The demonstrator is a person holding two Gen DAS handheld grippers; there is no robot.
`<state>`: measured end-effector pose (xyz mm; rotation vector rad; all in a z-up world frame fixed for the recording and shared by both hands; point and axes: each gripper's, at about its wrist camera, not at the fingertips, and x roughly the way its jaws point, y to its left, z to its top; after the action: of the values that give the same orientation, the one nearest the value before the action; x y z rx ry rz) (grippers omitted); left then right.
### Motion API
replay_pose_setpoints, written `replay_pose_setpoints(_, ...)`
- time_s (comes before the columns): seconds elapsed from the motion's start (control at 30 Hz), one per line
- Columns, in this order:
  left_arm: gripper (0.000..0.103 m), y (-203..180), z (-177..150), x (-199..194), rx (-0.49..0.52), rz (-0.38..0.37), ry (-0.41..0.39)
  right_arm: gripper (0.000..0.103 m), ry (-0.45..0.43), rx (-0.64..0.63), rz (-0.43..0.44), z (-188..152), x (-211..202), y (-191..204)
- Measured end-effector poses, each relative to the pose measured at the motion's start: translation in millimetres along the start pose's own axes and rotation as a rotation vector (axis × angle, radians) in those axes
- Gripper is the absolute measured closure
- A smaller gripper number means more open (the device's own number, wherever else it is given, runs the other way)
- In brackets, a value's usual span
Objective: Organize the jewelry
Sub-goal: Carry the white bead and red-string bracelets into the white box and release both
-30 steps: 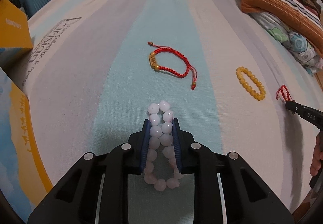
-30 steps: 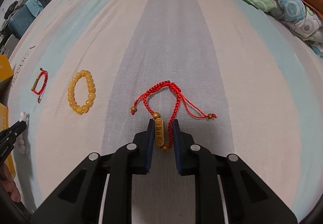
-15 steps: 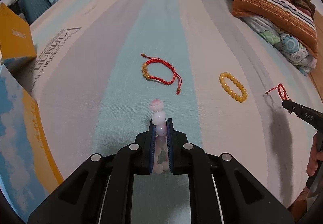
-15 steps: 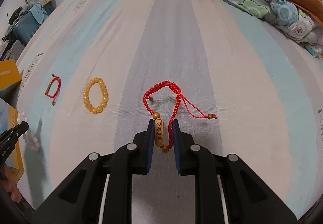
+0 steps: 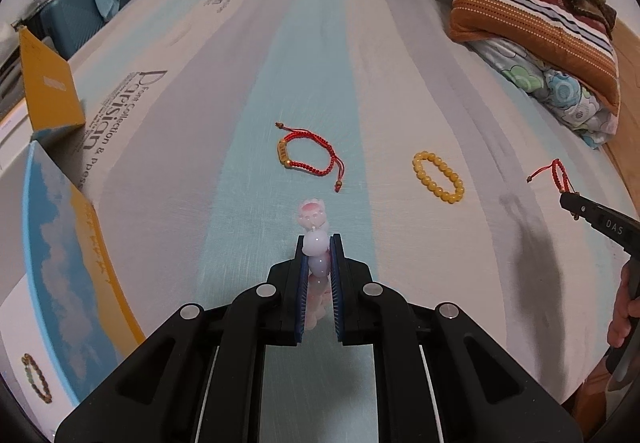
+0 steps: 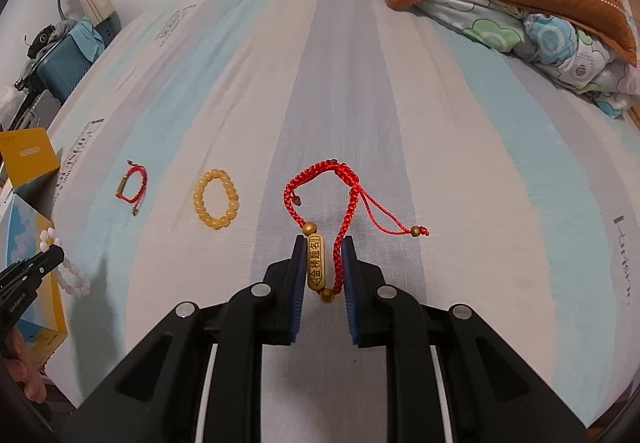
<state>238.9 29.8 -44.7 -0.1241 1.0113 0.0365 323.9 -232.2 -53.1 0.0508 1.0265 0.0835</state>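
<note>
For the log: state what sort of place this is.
Most likely a bedroom: the bracelets lie on a striped mattress, folded quilts are stacked at its far corner, and a teal suitcase stands by the wall.

Striped bed (image 5: 400,91): red cord bracelet (image 5: 310,153) & amber bead bracelet (image 5: 438,177) lie apart, bedding (image 5: 532,23) at back

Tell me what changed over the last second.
The left gripper closed on the pink bead bracelet and lifted it off the bed. The right gripper raised its red cord bracelet. The yellow bead bracelet and other red bracelet stayed put.
</note>
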Motion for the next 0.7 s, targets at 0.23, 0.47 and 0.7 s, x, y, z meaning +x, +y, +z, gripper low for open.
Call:
replay_pose_setpoints(0.23,0.094,-3.3,-3.8,-21.4,0.010,-0.001,-0.011,0.087,-0.025,-0.006,0.009,-2.9,-22.3,8.0)
replay_pose_setpoints(0.47,0.094,-2.0,-7.3,-45.7,0.006,0.002,-0.027,0.087,-0.051,-0.021,0.028,-8.2,-46.9,23.3)
replay_pose_setpoints(0.7,0.094,5.7,-15.9,-71.2,-0.008,0.007,-0.045,0.087,-0.080,-0.047,0.055,-16.4,-74.2,49.9)
